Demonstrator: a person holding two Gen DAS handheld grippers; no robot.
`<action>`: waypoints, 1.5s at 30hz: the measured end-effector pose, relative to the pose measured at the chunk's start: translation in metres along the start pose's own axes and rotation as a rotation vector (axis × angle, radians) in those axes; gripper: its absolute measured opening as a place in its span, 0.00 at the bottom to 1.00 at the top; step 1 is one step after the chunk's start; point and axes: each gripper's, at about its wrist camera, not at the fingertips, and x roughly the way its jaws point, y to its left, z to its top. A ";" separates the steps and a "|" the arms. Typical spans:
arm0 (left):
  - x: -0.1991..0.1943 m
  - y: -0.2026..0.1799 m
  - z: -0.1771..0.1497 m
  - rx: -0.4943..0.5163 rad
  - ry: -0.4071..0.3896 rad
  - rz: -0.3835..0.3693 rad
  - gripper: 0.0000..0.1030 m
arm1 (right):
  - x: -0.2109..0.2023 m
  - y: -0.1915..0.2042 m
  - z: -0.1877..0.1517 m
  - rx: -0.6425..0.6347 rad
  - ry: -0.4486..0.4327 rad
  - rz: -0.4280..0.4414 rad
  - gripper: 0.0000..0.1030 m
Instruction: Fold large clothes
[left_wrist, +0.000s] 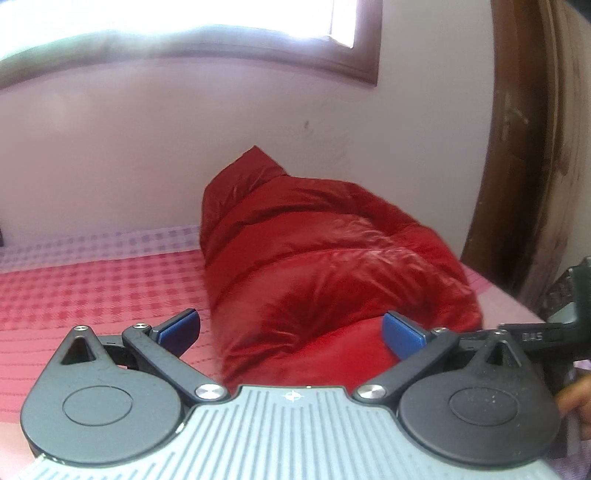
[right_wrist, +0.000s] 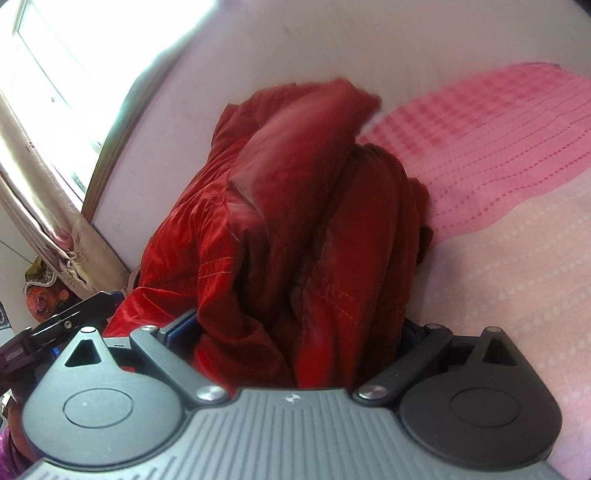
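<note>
A shiny red padded jacket (left_wrist: 317, 266) is seen bunched in the centre of the left wrist view, lying on a pink checked bedsheet (left_wrist: 92, 295) against a pale wall (left_wrist: 147, 147). The left gripper (left_wrist: 291, 328) is shown at the lower centre with its 2 blue-padded fingers (left_wrist: 400, 332) spread wide apart; jacket fabric lies between them, but nothing is clamped. A window (left_wrist: 184, 22) is glimpsed along the top edge and a dark wooden frame (left_wrist: 517, 166) at the right.

In the right wrist view, the jacket (right_wrist: 288, 221) fills the centre. The right gripper (right_wrist: 295, 332) is partly buried in folds; whether its jaws are clamping the cloth cannot be told. A curtain (right_wrist: 44, 192) is seen at the left.
</note>
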 end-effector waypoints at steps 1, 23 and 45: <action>0.001 0.002 0.000 0.002 0.002 0.009 1.00 | 0.000 0.000 0.000 -0.001 -0.001 -0.002 0.97; 0.043 0.028 0.009 -0.034 0.076 -0.024 1.00 | -0.002 0.001 -0.002 -0.001 -0.007 -0.005 0.97; 0.103 0.101 0.006 -0.379 0.211 -0.441 1.00 | -0.002 0.000 -0.001 0.000 -0.007 -0.001 0.98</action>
